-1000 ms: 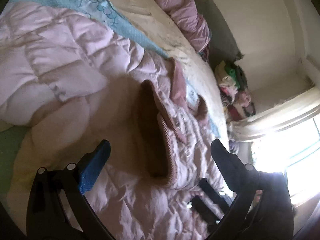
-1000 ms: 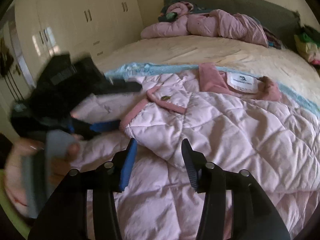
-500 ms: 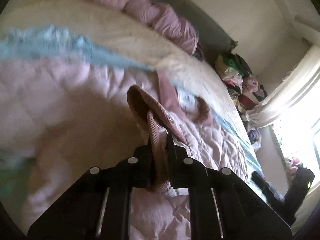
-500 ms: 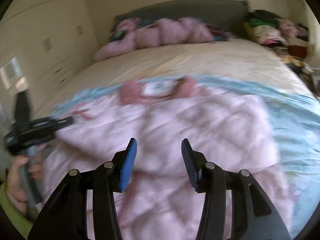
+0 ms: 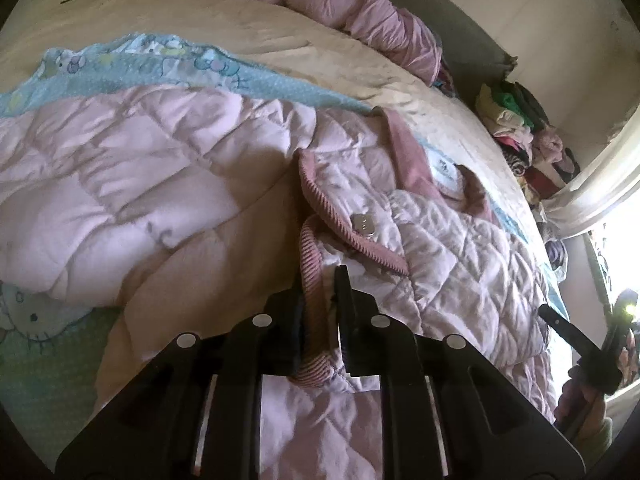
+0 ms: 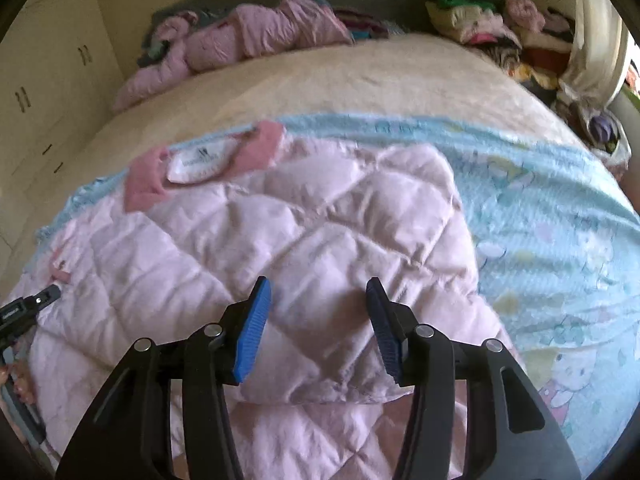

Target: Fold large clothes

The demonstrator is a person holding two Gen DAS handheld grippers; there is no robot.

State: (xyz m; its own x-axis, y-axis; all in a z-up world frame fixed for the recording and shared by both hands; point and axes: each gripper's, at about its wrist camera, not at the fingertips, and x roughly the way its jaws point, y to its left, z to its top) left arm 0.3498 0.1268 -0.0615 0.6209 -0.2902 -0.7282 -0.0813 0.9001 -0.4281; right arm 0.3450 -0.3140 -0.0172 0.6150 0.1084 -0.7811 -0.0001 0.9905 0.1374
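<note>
**Left gripper clamps the ribbed trim, right hovers wide over the quilting**

The pink quilted jacket (image 5: 168, 184) lies spread across the bed (image 5: 248, 40), on top of a blue cartoon-print blanket (image 6: 560, 216). Its darker pink collar (image 6: 148, 176) with the white label (image 6: 196, 160) sits toward the far side, facing the headboard.

Down in the left wrist view, the left gripper (image 5: 320, 312) is pressed tight on the ribbed trim (image 5: 310, 280) along the jacket's front edge. The 2 fingers are together with that corduroy-like strip pinched between them, and a snap button (image 5: 363, 225) shines just beyond on the folded-over flap.

Over to the right gripper (image 6: 316, 320): its blue-padded fingers (image 6: 252, 332) stand apart and are opening wider, poised over the jacket's quilted panel. Nothing is between them, just fabric below. Whether the tips touch the cloth, I cannot tell.

At the edge of the left view, the right hand (image 5: 580, 404) grips its tool's handle near the bright window (image 5: 624, 240). A bundled pink garment (image 6: 248, 40) rests by the headboard, and a pile of mixed clothes (image 6: 480, 20) fills the far corner.
</note>
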